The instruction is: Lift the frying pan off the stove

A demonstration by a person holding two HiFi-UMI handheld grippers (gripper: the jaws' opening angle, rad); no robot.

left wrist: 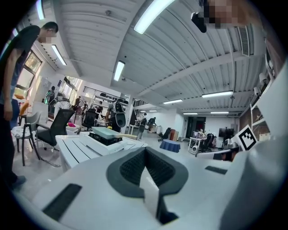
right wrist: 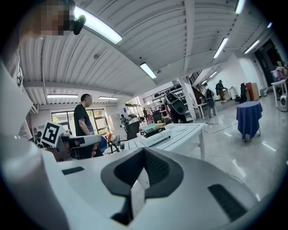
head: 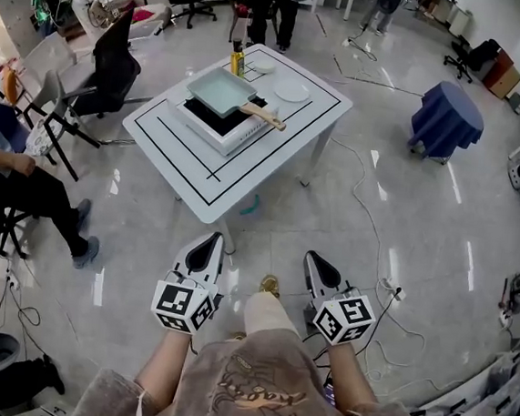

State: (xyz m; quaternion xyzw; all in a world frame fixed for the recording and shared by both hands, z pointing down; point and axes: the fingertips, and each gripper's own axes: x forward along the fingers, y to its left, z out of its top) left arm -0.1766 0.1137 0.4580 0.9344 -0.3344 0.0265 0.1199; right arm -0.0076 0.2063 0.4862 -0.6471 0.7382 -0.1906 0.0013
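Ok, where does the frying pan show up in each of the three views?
Head view: frying pan upper centre, on the stove on the white table.
Left gripper view: pan left of centre, at mid-height.
Right gripper view: pan near centre, slightly below mid-height.
Shared landmark: the blue-draped round table, to the right of the pan in all three.

The frying pan [head: 221, 91] has a smooth, matt pale-green body, and its handle [head: 264, 116] looks like light wood. The stove [head: 235, 134] has a smooth white casing and a black top. The desk [head: 280, 140] is smooth white with a faint sheen. The left gripper [head: 213, 238] and right gripper [head: 311, 255] are matt white plastic with dark ribbed pads [left wrist: 130, 168]. The floor [head: 405, 226] is polished and glossy.
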